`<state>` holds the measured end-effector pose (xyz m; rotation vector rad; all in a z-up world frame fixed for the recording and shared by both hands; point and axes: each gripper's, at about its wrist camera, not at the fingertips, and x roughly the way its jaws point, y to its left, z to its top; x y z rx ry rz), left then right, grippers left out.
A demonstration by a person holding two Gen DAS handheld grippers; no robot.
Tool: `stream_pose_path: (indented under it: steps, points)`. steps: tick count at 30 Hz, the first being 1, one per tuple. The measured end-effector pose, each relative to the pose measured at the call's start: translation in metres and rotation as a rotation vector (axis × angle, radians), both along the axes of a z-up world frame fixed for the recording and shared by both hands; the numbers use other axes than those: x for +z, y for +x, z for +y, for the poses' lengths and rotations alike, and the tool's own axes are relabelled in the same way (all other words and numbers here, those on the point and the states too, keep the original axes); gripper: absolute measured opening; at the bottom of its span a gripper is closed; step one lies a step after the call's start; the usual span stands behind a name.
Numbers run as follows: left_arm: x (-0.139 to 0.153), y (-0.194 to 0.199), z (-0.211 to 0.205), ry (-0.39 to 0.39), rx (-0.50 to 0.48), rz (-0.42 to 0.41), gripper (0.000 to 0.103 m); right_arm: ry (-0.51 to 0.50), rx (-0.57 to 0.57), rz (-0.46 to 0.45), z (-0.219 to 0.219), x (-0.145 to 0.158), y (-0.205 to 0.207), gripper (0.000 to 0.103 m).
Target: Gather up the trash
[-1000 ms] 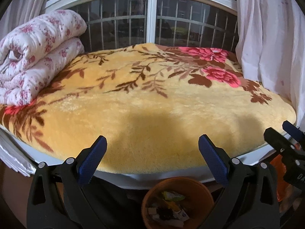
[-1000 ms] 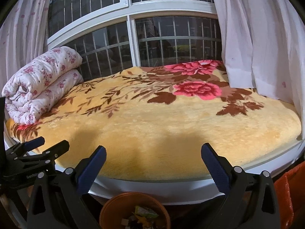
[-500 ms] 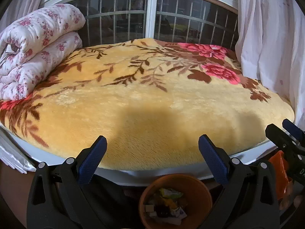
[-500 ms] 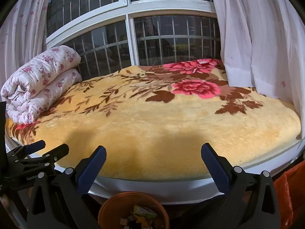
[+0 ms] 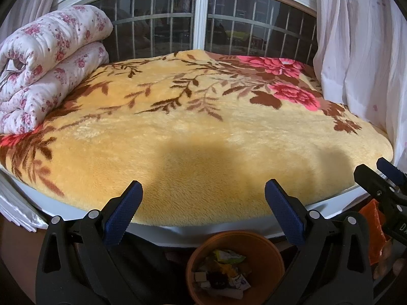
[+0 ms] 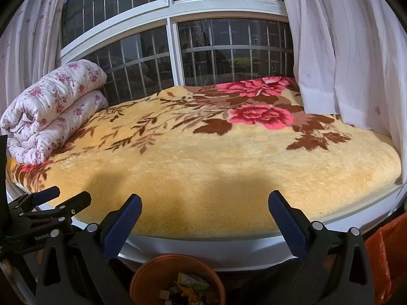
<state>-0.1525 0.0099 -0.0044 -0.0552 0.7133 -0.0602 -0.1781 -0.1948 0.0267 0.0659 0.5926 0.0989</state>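
— While both grippers hover at the blanket edge, where's the trash?
— In the brown bin below, between the left gripper jaws; right gripper likewise. Both spread apart, empty.

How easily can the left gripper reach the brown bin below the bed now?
Probably yes: the left gripper is open and empty, and the brown bin sits uncovered directly below it, nothing between them.
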Motion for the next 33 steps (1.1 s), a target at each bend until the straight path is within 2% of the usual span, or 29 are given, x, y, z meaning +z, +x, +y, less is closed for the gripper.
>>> stream_pose_path:
  steps: [27, 33]
  points:
    - [0.0004, -0.0003, -0.0006, -0.002, 0.001, 0.0, 0.094, -0.001, -0.002, 0.004, 0.0006, -0.0004, -0.0009, 0.098]
    - [0.0037, -0.0023, 0.0016, 0.018, 0.024, -0.022, 0.094, -0.004, -0.003, 0.001, 0.0005, -0.0001, -0.0006, 0.098]
